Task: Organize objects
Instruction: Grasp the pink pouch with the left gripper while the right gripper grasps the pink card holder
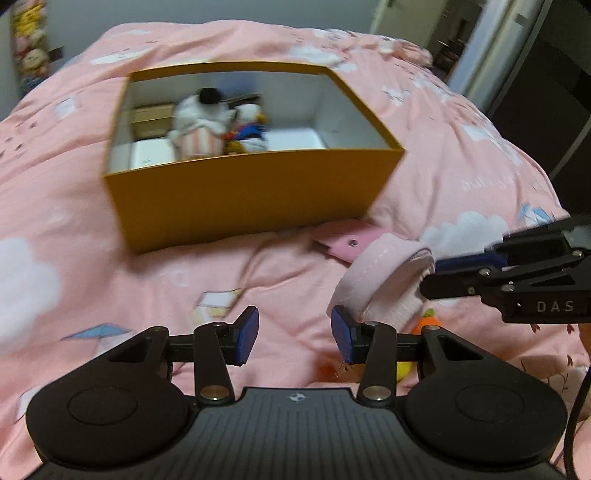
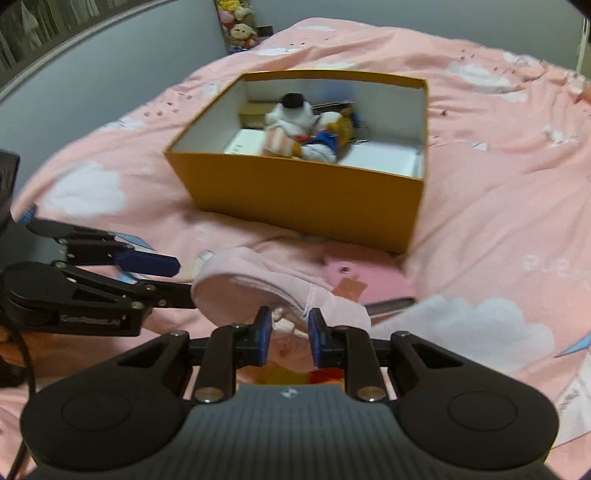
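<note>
A soft pink cap [image 2: 258, 280] with a white ribbed lining hangs just above the pink bedspread, in front of the orange box [image 2: 306, 192]. My right gripper [image 2: 290, 334] is shut on its near edge, with fabric pinched between the blue pads. In the left wrist view the right gripper [image 1: 430, 277] comes in from the right, clamped on the pink cap [image 1: 376, 269]. My left gripper [image 1: 294, 334] stands open with only bedspread between its fingers; its right pad touches the cap's lower edge. The orange box [image 1: 251, 195] holds a white plush toy [image 1: 201, 122] and a duck plush [image 1: 251, 129].
A flat pink pouch [image 2: 373, 284] with a snap lies by the box's near corner. A small carrot toy [image 1: 428, 321] and something yellow [image 1: 404, 369] lie under the grippers. The bedspread [image 1: 74, 184] is rumpled. Plush toys [image 2: 240, 29] stand beyond the bed.
</note>
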